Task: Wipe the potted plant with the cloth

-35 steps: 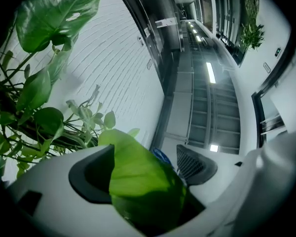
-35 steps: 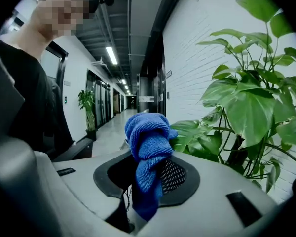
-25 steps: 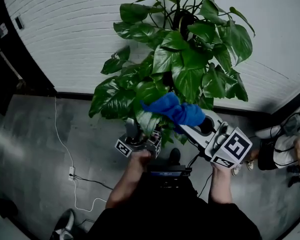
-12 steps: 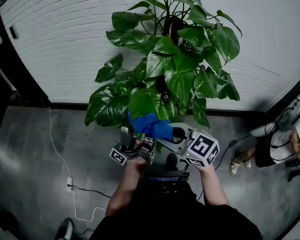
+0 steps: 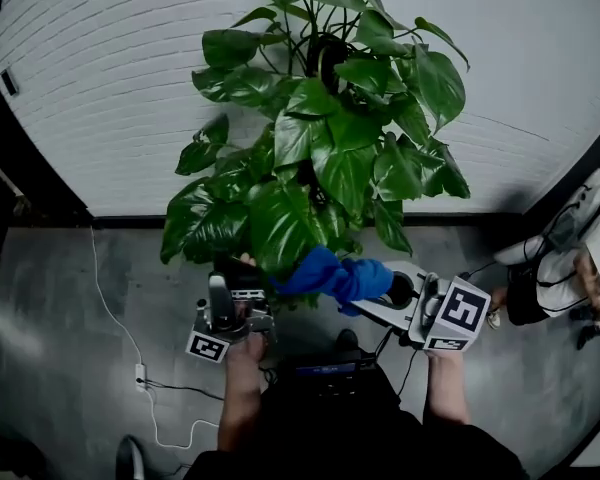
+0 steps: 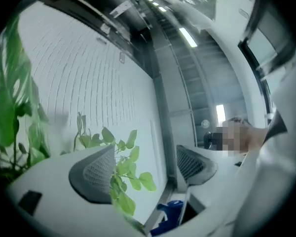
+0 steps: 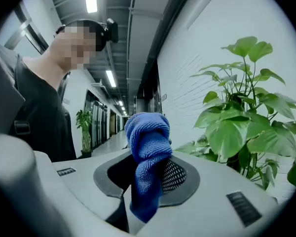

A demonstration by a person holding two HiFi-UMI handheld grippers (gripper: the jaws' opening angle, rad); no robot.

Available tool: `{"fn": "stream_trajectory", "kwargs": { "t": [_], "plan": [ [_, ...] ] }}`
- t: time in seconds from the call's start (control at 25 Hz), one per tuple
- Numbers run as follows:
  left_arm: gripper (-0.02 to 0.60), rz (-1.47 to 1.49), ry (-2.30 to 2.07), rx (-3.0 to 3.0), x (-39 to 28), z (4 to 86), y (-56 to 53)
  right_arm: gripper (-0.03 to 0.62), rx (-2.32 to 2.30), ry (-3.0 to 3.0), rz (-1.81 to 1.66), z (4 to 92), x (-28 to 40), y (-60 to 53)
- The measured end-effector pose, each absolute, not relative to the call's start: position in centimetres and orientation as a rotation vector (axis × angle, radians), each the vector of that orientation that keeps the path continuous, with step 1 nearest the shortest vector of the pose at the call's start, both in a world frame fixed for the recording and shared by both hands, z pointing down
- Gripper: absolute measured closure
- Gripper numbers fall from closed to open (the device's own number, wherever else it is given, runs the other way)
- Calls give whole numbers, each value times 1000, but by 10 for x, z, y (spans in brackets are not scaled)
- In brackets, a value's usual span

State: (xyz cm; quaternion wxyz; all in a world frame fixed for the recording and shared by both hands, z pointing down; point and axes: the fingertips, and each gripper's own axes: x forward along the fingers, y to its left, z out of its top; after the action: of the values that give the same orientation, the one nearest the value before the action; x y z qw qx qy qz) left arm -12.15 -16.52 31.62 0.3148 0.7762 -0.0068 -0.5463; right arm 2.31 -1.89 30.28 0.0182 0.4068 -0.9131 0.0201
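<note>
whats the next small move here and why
Probably raise the right tongs slightly so the blue cloth they clamp presses onto the big low leaf just above it, then stroke outward. The left tongs are open, gripping nothing, beside that leaf, so they could steady it.

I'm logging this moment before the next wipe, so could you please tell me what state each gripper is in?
Left gripper: open; plant leaves show between its jaws, ungripped.
Right gripper: closed on the blue cloth.
</note>
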Motion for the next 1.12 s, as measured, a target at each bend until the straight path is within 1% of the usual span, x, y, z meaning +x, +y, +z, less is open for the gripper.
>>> {"fn": "stream_trajectory", "kwargs": {
  "t": [0.12, 0.2, 0.24, 0.28, 0.32, 0.44, 0.52, 0.68, 0.76, 0.88, 1.0, 1.12],
  "plan": [
    [188, -1418, -208, 2214, -150, 296, -158, 474, 1257, -2945, 7, 286, 43, -23],
    [196, -1375, -248, 2294, -150, 268, -142, 474, 1221, -3025, 10, 274, 56, -28],
    [207, -1341, -197, 2313, -135, 249, -131, 474, 1224, -3060, 17, 265, 67, -27],
    [207, -1302, -110, 2309, -111, 232, -122, 474, 1249, -3088, 26, 256, 82, -24],
    [222, -1259, -9, 2280, -82, 217, -113, 474, 1298, -3108, 34, 247, 100, -20],
    [232, -1104, 183, 2181, 4, 206, -96, 474, 1518, -3116, 35, 231, 165, -7],
    [232, -1011, 132, 2170, 38, 218, -94, 474, 1606, -3112, 43, 230, 197, -8],
    [230, -917, -94, 2164, 72, 246, -109, 474, 1684, -3052, 11, 230, 238, -12],
    [229, -905, -180, 2177, 84, 254, -118, 474, 1663, -3026, -32, 228, 248, -16],
    [222, -967, -232, 2198, 95, 252, -130, 474, 1548, -2988, -98, 227, 247, -28],
    [222, -1013, -231, 2225, 107, 247, -139, 474, 1398, -2942, -161, 226, 228, -45],
    [222, -1022, -213, 2182, 113, 255, -147, 474, 1288, -2859, -152, 234, 201, -69]
  ]
}}
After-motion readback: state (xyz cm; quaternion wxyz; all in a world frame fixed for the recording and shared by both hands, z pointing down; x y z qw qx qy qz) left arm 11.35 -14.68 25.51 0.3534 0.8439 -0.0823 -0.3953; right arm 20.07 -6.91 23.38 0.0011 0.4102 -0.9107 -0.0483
